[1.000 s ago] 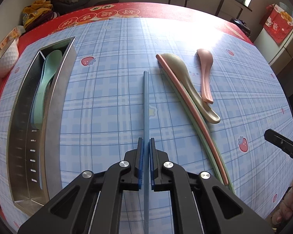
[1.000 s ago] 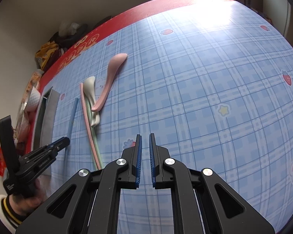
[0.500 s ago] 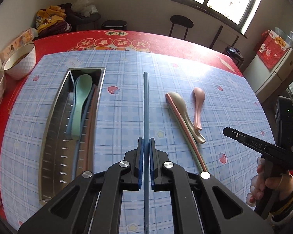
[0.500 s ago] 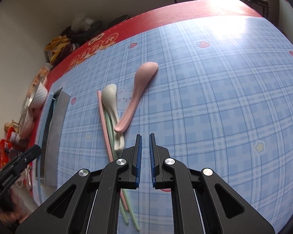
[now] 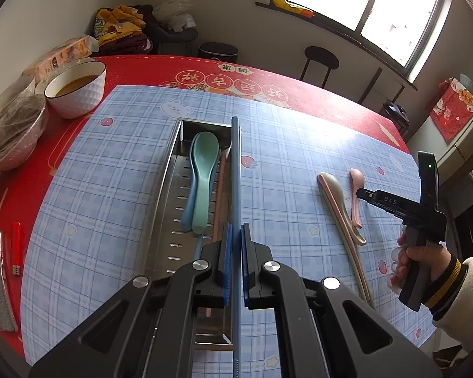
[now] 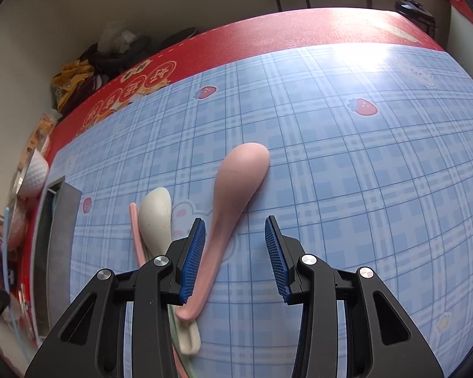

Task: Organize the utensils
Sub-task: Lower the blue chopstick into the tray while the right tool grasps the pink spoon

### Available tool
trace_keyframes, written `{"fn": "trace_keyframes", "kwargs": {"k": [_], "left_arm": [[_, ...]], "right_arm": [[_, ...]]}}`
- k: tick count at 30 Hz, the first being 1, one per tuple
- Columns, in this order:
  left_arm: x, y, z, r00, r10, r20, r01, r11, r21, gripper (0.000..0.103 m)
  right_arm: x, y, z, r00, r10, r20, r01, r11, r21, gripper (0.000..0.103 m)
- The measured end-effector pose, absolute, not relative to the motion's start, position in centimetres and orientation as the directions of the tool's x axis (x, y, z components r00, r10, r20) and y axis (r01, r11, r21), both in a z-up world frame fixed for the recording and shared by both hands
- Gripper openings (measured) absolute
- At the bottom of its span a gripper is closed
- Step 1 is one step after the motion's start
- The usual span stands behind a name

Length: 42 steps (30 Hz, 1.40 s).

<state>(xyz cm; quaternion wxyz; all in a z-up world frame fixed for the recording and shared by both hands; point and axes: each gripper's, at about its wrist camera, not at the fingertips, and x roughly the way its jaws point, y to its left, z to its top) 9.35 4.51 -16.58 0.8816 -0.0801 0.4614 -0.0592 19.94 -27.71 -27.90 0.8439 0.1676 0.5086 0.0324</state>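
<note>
1. The left gripper (image 5: 235,261) points steeply down, its jaws clamped on a blue chopstick (image 5: 235,173) that runs forward along the right rim of the steel utensil tray (image 5: 170,189).
2. The right gripper (image 6: 233,252) tilts down over the pink spoon (image 6: 233,195); its jaws have just been opening and stand partly apart, the spoon's handle between them beside the left pad, unpressed.
3. A beige spoon (image 6: 156,214) and a pink chopstick (image 6: 135,230) lie just left of it.
4. In the tray lies a green spoon (image 5: 203,182).
5. Right of the pink spoon, the blue checked table (image 6: 362,173) lies open.
6. A white bowl (image 5: 75,89) sits beyond the tray's far left corner.
</note>
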Motion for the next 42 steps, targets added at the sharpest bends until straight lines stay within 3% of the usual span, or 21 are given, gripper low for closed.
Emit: {"fn": "trace_keyframes", "kwargs": {"k": [9,14,35,42], "left_arm": [[9.6,7.2,-16.9,0.566,-0.196,-0.801,0.012,0.973,-0.230,0.006],[9.9,7.8,-17.3,0.559,-0.215,-0.801,0.008,0.967,-0.254,0.006],[9.7,9.2,-18.1,0.551,-0.236,-0.800,-0.016,0.956,-0.293,0.006],[9.4,9.2,-18.2,0.544,-0.232,-0.806,-0.023,0.957,-0.290,0.006]], "right_arm": [[21.0,-25.2,-28.0,0.475,0.170,-0.863,0.088,0.967,0.239,0.036],[21.2,-24.1,-27.9,0.453,0.159,-0.877,0.057,0.977,0.206,0.017],[21.7,-22.2,-27.9,0.428,0.198,-0.882,0.064,0.967,0.248,0.019],[22.3,-21.7,-27.8,0.440,0.162,-0.883,0.046,0.978,0.202,0.018]]}}
